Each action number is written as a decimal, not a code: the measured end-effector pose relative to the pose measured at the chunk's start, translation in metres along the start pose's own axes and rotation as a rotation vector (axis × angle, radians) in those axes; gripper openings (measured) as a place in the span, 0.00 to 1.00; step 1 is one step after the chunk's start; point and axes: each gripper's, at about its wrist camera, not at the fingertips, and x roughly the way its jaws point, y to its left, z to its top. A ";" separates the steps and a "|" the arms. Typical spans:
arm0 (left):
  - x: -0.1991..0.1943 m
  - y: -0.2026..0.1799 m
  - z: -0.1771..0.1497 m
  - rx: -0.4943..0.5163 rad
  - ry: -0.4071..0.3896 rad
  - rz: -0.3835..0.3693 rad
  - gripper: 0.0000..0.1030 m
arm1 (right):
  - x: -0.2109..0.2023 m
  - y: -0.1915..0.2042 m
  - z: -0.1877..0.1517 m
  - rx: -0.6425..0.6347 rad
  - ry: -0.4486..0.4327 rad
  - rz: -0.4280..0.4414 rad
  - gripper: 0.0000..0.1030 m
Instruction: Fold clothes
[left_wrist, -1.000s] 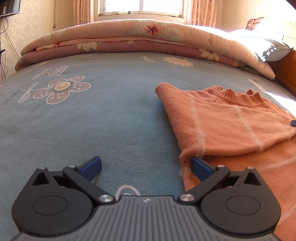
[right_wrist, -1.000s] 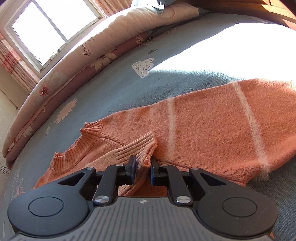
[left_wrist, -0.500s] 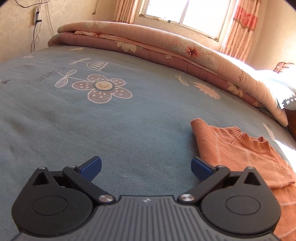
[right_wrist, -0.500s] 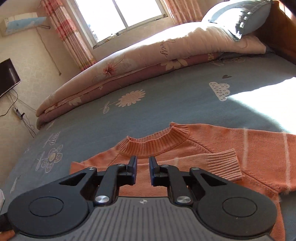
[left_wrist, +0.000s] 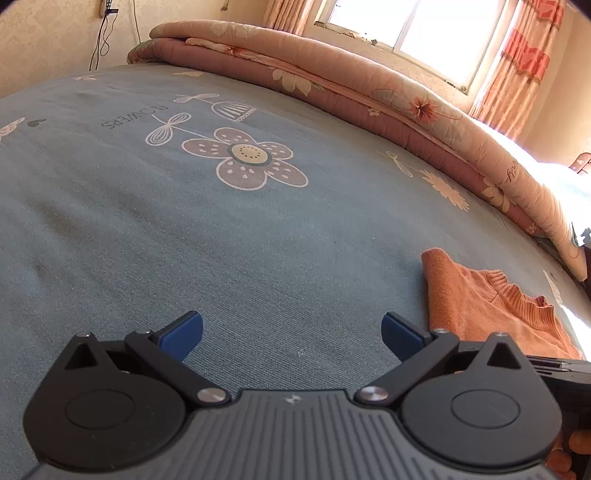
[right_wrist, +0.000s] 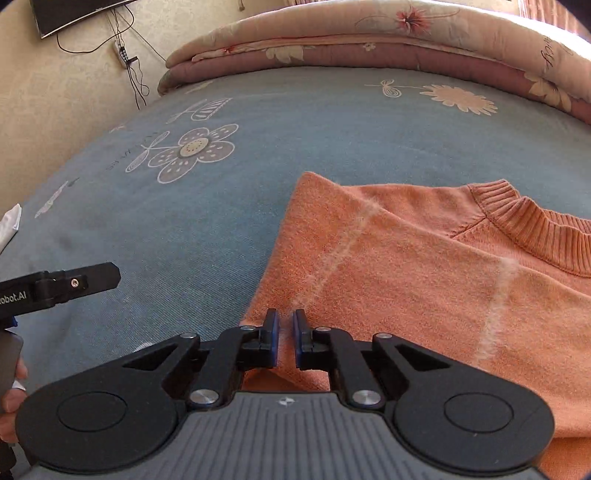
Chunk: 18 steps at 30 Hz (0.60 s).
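On the bed (left_wrist: 258, 258), the orange sweater (right_wrist: 424, 280) lies part-folded at three o'clock of the spread, empty left gripper (left_wrist: 291, 332), the right gripper (right_wrist: 285, 325), nearly pressed together, having just let the cuff go, so that fold looks placed.

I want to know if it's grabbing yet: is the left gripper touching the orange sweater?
Apart. In the left wrist view the left gripper is open over bare sheet; the sweater lies beside it.
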 end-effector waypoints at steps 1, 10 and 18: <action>0.001 0.001 0.000 -0.002 0.003 0.002 0.99 | -0.001 -0.002 -0.004 0.028 -0.021 0.004 0.09; 0.004 -0.001 0.000 0.003 0.013 0.011 0.99 | 0.000 0.001 0.021 -0.014 -0.026 -0.012 0.09; 0.007 -0.002 0.000 0.009 0.024 0.009 0.99 | 0.031 0.000 0.037 -0.017 0.002 -0.061 0.10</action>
